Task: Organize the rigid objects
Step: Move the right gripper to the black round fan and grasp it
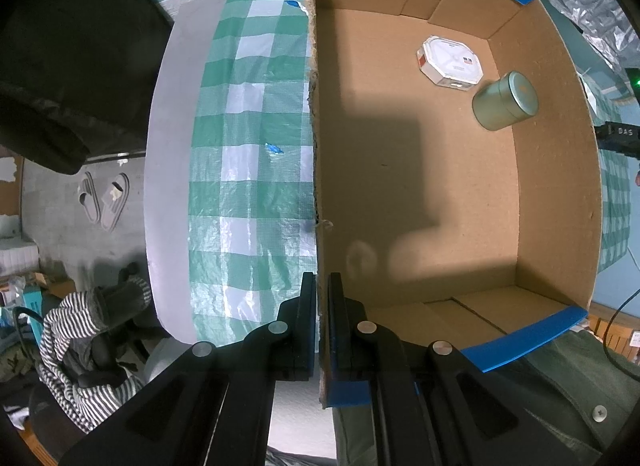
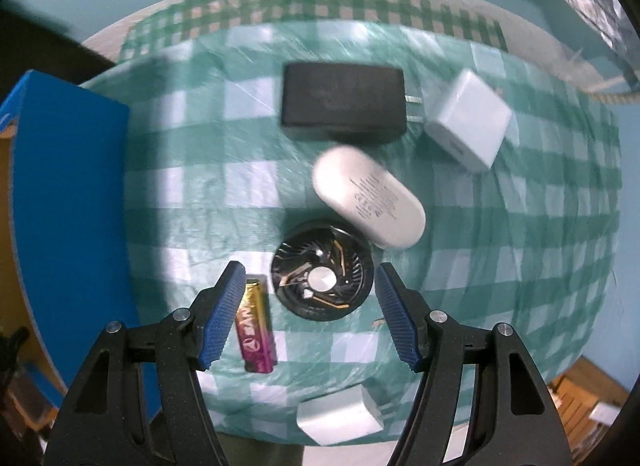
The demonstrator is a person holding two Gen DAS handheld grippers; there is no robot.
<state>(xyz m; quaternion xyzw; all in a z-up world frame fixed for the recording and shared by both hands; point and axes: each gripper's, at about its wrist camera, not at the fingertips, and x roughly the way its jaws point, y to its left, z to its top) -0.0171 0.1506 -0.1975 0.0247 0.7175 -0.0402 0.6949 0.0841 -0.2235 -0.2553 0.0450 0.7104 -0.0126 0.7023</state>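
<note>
Left wrist view: my left gripper [image 1: 322, 318] is closed on the near end of the left wall of the cardboard box [image 1: 556, 169], one finger outside, one inside, steadying it. Box contents: white octagonal case [image 1: 450, 61] on the floor toward the far right corner; green tin [image 1: 505, 101] just beside it, lying tilted against the right wall. Remaining floor is bare. Outside the box, green checked cloth [image 1: 248, 145] covers the table.

Right wrist view: my right gripper [image 2: 308, 306] hangs wide open above the cloth, holding nothing. Items still loose, none yet boxed:
- black round fan [image 2: 322, 276], between the fingers, nearer the right one;
- pink-and-gold battery [image 2: 256, 326], just inside the left finger, close beside the fan;
- white oval case [image 2: 370, 201], overlapping the fan's far edge; I cannot tell whether they touch;
- black adapter [image 2: 344, 103], farther back;
- white charger cube [image 2: 468, 121], right of the adapter;
- second white block [image 2: 340, 418], at the near table edge.
Box's blue outer wall shows at far left.

Step in hand, as I judge it: pick the fan. Advice to myself: the frame is smeared, so I would settle first, then shift slightly right so the left finger lands between battery and fan, not outside the battery. Descend until the pads bracket the rim, close across the widest part, and lift straight to avoid dragging the oval case.
</note>
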